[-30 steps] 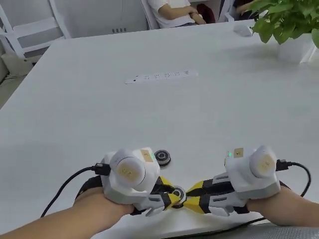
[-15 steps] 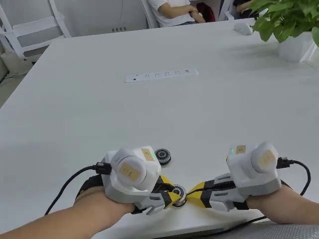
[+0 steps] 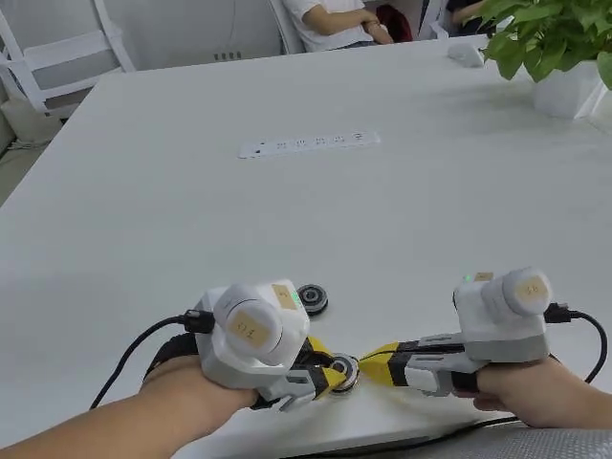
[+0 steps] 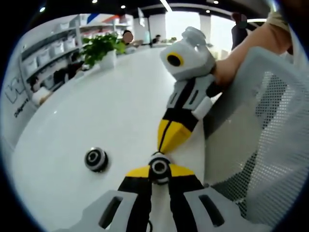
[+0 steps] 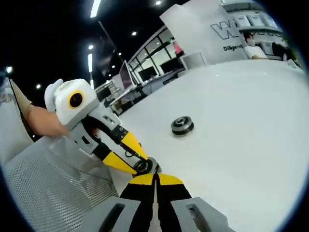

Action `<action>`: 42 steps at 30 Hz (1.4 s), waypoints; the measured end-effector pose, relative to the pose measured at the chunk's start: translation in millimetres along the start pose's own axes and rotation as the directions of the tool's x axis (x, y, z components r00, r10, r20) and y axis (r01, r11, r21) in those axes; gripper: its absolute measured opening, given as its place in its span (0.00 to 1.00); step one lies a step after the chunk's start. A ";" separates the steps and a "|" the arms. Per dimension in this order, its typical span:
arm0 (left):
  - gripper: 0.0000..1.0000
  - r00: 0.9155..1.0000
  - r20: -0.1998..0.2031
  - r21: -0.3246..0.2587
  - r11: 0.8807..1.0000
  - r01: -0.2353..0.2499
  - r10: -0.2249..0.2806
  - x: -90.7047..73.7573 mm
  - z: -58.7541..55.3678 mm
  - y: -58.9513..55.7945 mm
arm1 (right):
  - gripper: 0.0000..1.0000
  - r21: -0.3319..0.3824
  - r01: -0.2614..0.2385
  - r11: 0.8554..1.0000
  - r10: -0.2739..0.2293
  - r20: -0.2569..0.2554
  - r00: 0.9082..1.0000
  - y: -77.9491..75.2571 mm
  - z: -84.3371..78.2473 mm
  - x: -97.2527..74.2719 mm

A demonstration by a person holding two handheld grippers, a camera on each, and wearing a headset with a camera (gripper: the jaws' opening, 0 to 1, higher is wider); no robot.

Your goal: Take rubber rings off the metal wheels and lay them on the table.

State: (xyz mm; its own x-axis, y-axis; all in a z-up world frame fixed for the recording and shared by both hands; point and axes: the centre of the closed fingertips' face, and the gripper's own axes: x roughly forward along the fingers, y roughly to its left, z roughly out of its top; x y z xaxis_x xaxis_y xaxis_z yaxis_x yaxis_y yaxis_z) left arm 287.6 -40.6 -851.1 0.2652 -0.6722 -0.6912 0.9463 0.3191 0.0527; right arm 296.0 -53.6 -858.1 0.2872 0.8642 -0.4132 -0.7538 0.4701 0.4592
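Left gripper [image 3: 330, 375] sits low at the near edge of the table [image 3: 335, 220]. Spare wheel [image 3: 311, 299] lies flat just beyond it with its dark rubber ring [image 5: 175, 126] on, parked for later I'd guess. Left jaws are clenched on the held wheel [image 3: 342, 369], working as a vise. Right gripper [image 3: 368, 361] points in from the opposite side, jaws pressed together, tips touching that wheel's rim, likely to pick at its ring. I can't tell if any ring is nipped.
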 end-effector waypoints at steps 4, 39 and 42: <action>0.13 1.000 -0.003 0.002 1.000 -0.002 0.002 0.0 -0.2 -0.3 | 0.00 0.002 -0.010 1.000 0.010 0.004 1.000 3.0 3.1 0.7; 0.12 1.000 -0.016 -0.007 1.000 -0.022 0.022 0.1 -1.1 -1.5 | 0.00 -0.028 -0.035 0.999 0.034 -0.032 0.999 16.5 4.5 2.5; 0.12 1.000 -0.016 -0.007 1.000 -0.023 0.023 0.1 -1.2 -1.5 | 0.00 -0.027 -0.039 0.999 0.038 -0.031 0.999 17.9 4.4 2.5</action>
State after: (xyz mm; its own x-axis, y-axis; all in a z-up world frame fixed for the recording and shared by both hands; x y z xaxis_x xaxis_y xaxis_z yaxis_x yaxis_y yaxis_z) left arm 286.0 -40.3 -852.1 0.2839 -0.6536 -0.7015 0.9386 0.3391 0.0638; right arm 285.9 -42.2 -847.4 0.2399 0.8754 -0.4196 -0.7800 0.4311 0.4535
